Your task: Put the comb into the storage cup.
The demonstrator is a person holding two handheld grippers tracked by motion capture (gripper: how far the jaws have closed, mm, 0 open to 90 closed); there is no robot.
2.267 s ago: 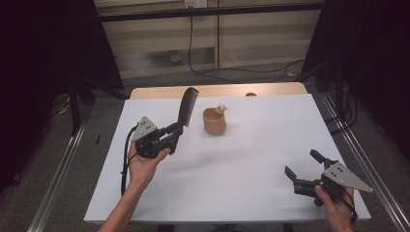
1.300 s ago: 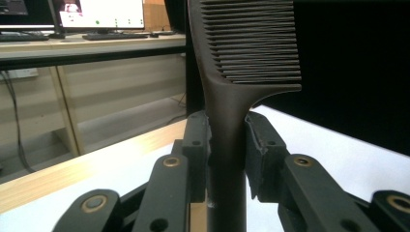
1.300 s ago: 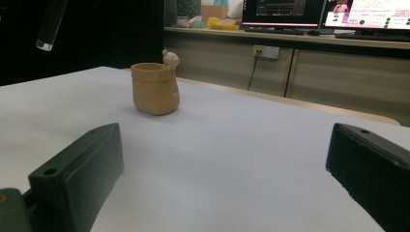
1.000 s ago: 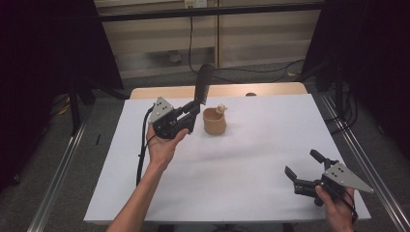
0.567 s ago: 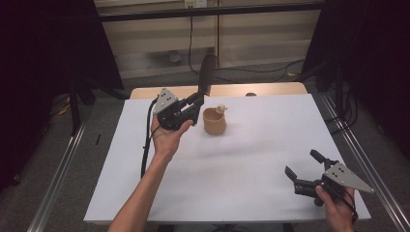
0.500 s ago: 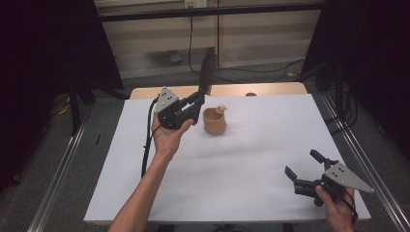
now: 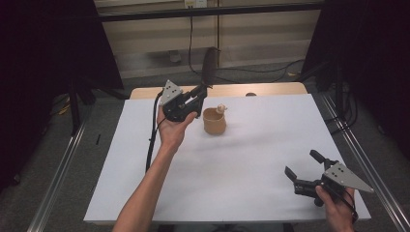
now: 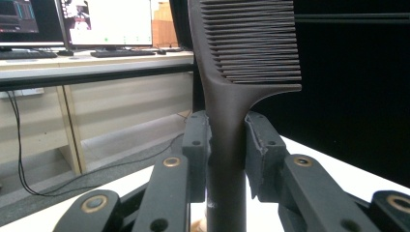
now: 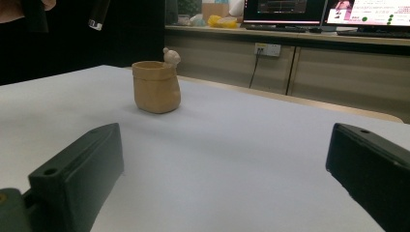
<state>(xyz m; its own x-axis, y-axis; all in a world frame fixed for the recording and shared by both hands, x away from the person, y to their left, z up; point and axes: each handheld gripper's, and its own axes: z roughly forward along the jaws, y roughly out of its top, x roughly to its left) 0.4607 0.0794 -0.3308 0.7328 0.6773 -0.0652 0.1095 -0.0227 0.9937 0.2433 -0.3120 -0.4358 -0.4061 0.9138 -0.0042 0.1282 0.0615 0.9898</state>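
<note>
Comb (image 8: 232, 96) is already clamped by its handle in the left claw (image 7: 199, 91), raised just beside the tan pot (image 7: 214, 121); lowering it in remains, while the right claw (image 7: 300, 164) gapes empty.

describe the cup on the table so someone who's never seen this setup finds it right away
Start at the white table and look toward its far edge, slightly left of centre. The cup stands there, just right of the left claw holding a dark comb. It is a small tan pot with a little pale figure on its rim.

Comb (image 8: 241, 72) top beyond frame edge
</note>
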